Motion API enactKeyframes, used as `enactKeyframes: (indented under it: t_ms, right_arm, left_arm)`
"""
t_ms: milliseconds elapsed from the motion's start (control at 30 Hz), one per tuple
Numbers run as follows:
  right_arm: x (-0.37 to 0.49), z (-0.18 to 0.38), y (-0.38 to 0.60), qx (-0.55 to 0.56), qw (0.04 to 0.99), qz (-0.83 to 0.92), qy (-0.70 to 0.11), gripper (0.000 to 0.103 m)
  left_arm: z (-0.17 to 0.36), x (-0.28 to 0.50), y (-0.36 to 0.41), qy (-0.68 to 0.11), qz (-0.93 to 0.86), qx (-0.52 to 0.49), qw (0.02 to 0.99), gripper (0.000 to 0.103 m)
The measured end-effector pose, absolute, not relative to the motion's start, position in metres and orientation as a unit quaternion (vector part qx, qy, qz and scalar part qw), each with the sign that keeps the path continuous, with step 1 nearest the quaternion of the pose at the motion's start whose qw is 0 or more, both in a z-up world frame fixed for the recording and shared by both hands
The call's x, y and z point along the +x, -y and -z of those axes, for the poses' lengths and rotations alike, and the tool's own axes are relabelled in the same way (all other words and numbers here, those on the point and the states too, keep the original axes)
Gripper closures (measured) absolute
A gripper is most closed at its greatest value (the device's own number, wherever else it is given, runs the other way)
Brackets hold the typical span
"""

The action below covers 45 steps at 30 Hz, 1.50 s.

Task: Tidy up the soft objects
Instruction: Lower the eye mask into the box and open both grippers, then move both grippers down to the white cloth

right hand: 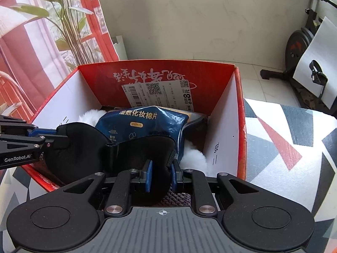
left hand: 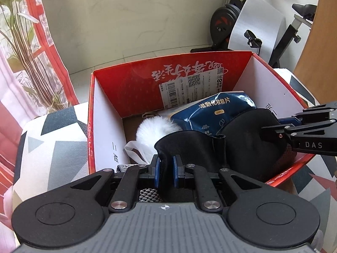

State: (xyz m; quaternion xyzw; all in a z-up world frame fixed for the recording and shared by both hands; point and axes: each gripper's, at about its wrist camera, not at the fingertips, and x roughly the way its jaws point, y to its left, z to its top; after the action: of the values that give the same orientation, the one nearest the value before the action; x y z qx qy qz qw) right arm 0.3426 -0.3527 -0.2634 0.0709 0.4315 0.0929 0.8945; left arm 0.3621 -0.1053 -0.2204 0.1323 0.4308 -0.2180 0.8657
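The left gripper and right gripper each clamp one end of a black eye mask, held above the near edge of the red box. Inside the box lie a blue cotton-pad pack and white fluff.
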Motion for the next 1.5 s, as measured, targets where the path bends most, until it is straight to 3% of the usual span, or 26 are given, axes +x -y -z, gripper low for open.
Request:
enactKeyframes:
  t_ms: [67, 367, 467, 600, 700, 833, 1200, 1500]
  right_arm:
    - [0.341, 0.263, 0.352, 0.066, 0.894, -0.092, -0.433, 0.086]
    - [0.332, 0.251, 0.354, 0.060, 0.901, -0.075, -0.423, 0.077]
    - [0.324, 0.241, 0.354, 0.057, 0.913, -0.061, -0.400, 0.066]
    - [0.313, 0.228, 0.356, 0.052, 0.923, -0.045, -0.379, 0.039]
    - [0.302, 0.217, 0.357, 0.053, 0.931, -0.032, -0.360, 0.014]
    - [0.289, 0.207, 0.358, 0.061, 0.935, -0.030, -0.348, 0.000]
    - [0.230, 0.187, 0.348, 0.080, 0.945, -0.038, -0.315, 0.000]
    - [0.159, 0.202, 0.334, 0.077, 0.954, -0.030, -0.287, 0.000]
  left_arm:
    - [0.220, 0.361, 0.105, -0.430, 0.217, 0.135, 0.866, 0.087]
    - [0.194, 0.343, 0.094, -0.399, 0.210, 0.121, 0.885, 0.061]
    - [0.187, 0.332, 0.090, -0.379, 0.210, 0.107, 0.895, 0.042]
    - [0.177, 0.316, 0.081, -0.357, 0.221, 0.090, 0.903, 0.033]
    - [0.172, 0.304, 0.068, -0.339, 0.211, 0.053, 0.915, 0.005]
    - [0.169, 0.290, 0.055, -0.337, 0.210, 0.020, 0.918, 0.003]
    - [0.161, 0.240, 0.031, -0.313, 0.201, 0.004, 0.928, 0.000]
    - [0.179, 0.187, 0.007, -0.307, 0.214, -0.017, 0.927, 0.000]
